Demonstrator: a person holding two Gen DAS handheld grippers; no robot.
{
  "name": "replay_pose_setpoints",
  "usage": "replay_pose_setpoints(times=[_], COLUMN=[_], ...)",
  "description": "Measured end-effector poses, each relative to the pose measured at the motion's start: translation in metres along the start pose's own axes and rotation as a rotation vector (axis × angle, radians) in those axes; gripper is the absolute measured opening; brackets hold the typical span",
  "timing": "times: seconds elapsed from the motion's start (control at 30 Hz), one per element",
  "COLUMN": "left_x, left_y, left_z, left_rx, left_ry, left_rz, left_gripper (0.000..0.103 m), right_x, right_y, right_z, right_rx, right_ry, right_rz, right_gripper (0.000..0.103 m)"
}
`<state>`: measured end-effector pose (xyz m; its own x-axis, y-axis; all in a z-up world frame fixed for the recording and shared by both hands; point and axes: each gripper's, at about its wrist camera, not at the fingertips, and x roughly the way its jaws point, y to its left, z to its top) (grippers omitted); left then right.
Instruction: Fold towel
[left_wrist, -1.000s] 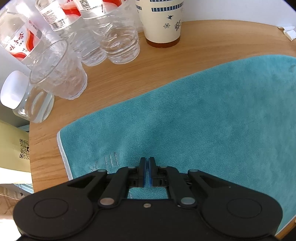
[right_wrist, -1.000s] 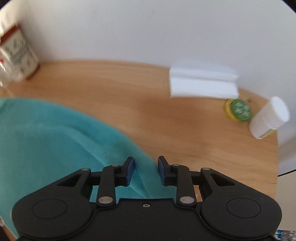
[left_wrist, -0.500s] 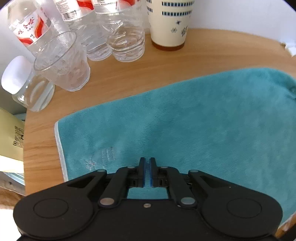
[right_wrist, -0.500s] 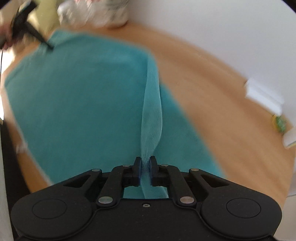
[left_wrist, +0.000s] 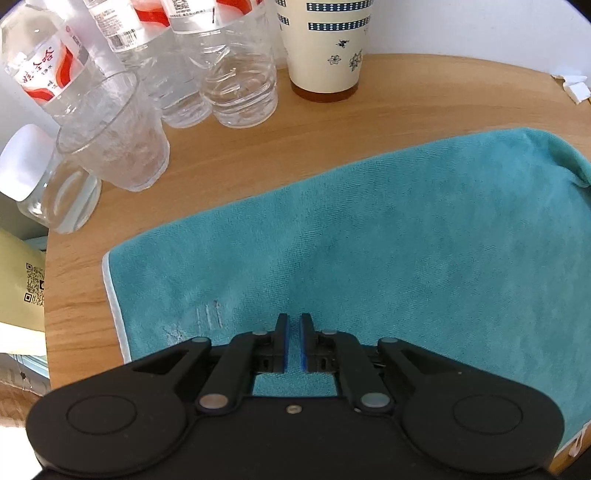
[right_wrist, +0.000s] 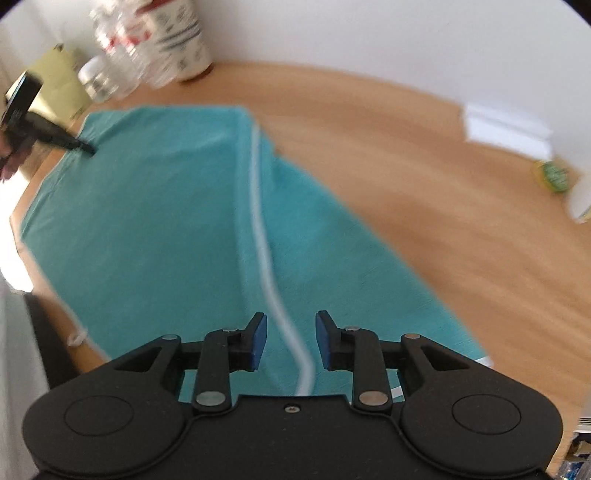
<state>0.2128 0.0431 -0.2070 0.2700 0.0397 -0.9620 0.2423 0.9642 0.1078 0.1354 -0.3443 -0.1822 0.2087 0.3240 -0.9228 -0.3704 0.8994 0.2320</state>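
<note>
Teal towel (left_wrist: 369, 236) lies spread on the round wooden table (left_wrist: 229, 158), one side doubled over with its white hem on top. At its left end, the left gripper (left_wrist: 292, 341) has its jaws nearly together, pinching towel edge. Water bottles (left_wrist: 221, 62), a plastic cup (left_wrist: 118, 147) and a paper cup (left_wrist: 325, 48) stand behind. The right gripper (right_wrist: 290, 341) hovers with jaws apart, straddling the white hem (right_wrist: 266, 240).

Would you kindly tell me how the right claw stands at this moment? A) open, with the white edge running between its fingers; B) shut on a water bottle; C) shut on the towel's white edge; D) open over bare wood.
A: the right claw is open, its blue pads apart, and the towel's white edge runs up between them.
</note>
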Motion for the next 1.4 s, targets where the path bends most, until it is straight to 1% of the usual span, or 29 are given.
replay_pose_setpoints(times=[0.07,0.1,0.13,0.17,0.23,0.3,0.33,0.4,0.47,0.5,0.53,0.6,0.63,0.67,0.73,0.77,0.8,0.83,0.87,0.97,1.0,1.1,1.17,1.2,1.27,1.3,1.33,1.37,1.4], left_x=[0.000,-0.001,-0.001,-0.001,-0.002,-0.002,-0.003,-0.003,-0.004,-0.004,-0.004,-0.005,-0.005,-0.005,-0.005,-0.005,-0.005,-0.005,-0.006,-0.007,-0.007,-0.007,-0.007,-0.007,-0.006,-0.005,-0.005,-0.005,-0.005], left_y=[0.002,0.003,0.004,0.004,0.003,0.001,0.002,0.003,0.004,0.004,0.004,0.004,0.004,0.005,0.005,0.004,0.005,0.005,0.006,0.007,0.006,0.006,0.006,0.006,0.006,0.005,0.006,0.007,0.008], left_z=[0.000,0.000,0.000,0.000,0.000,0.000,0.000,0.000,0.000,0.000,0.000,-0.001,-0.001,-0.001,-0.002,-0.003,-0.003,-0.004,-0.005,-0.006,-0.006,-0.006,-0.004,-0.003,-0.003,-0.003,-0.004,-0.006,-0.008], left_rx=[-0.014,-0.020,-0.025,-0.027,-0.018,-0.009,-0.011,-0.017,-0.019,-0.020,-0.018,-0.017,-0.018,-0.019,-0.016,-0.016,-0.018,-0.021,-0.025,-0.034,-0.035,-0.037,-0.034,-0.032,-0.031,-0.034,-0.042,-0.053,-0.061], left_ry=[0.005,0.007,0.009,0.011,0.012,0.013,0.014,0.016,0.016,0.016,0.015,0.014,0.014,0.014,0.011,0.009,0.008,0.008,0.006,0.005,0.006,0.011,0.021,0.023,0.023,0.021,0.019,0.019,0.020], left_rz=[-0.010,-0.014,-0.017,-0.019,-0.014,-0.009,-0.011,-0.014,-0.017,-0.018,-0.017,-0.017,-0.018,-0.019,-0.017,-0.015,-0.013,-0.011,-0.010,-0.008,-0.006,0.002,0.011,0.018,0.036,0.037,0.034,0.029,0.026], left_gripper=[0.004,0.004,0.004,0.004,0.005,0.005,0.005,0.005,0.005,0.005,0.005,0.005,0.005,0.005,0.006,0.007,0.009,0.009,0.010,0.011,0.011,0.014,0.016,0.021,0.027,0.028,0.028,0.028,0.028], right_x=[0.006,0.012,0.012,0.011,0.011,0.006,0.005,0.004,0.005,0.007,0.007,0.013,0.013,0.013,0.010,0.004,-0.006,-0.011,-0.022,-0.029,-0.027,-0.004,0.011,0.017,0.016,0.009,0.006,0.006,0.008], right_y=[0.002,0.001,0.002,-0.003,-0.008,-0.012,-0.013,-0.014,-0.013,-0.010,-0.010,-0.002,0.001,0.004,0.001,0.001,0.001,0.000,-0.005,-0.017,-0.019,-0.031,-0.036,-0.041,-0.045,-0.050,-0.057,-0.059,-0.065], right_z=[-0.003,-0.008,-0.010,-0.011,-0.008,-0.008,-0.008,-0.008,-0.007,-0.005,-0.005,-0.003,-0.002,-0.001,0.004,0.008,0.015,0.019,0.029,0.052,0.056,0.072,0.073,0.071,0.068,0.065,0.063,0.062,0.060], right_rx=[0.001,0.003,0.004,0.029,0.055,0.066,0.070,0.071,0.060,0.038,0.036,-0.003,-0.016,-0.029,-0.018,-0.026,-0.050,-0.057,-0.062,-0.092,-0.089,-0.144,-0.173,-0.169,-0.130,-0.080,-0.014,-0.002,0.061], right_ry=[0.022,0.026,0.024,0.018,0.017,0.001,0.004,0.011,0.014,0.011,0.012,0.037,0.039,0.041,0.023,-0.009,-0.051,-0.077,-0.142,-0.261,-0.279,-0.273,-0.233,-0.198,-0.195,-0.213,-0.207,-0.203,-0.182], right_rz=[0.002,-0.025,-0.026,-0.015,-0.031,-0.057,-0.055,-0.053,-0.071,-0.101,-0.101,-0.097,-0.102,-0.107,-0.107,-0.140,-0.212,-0.254,-0.352,-0.582,-0.611,-0.742,-0.785,-0.759,-0.733,-0.692,-0.646,-0.642,-0.617], right_gripper=[0.032,0.032,0.032,0.030,0.016,0.013,0.007,0.007,0.012,0.015,0.023,0.024,0.016,0.004,0.004,0.004,0.004,0.004,0.004,0.004,0.004,0.008,0.020,0.020,0.025,0.027,0.033,0.034,0.034])
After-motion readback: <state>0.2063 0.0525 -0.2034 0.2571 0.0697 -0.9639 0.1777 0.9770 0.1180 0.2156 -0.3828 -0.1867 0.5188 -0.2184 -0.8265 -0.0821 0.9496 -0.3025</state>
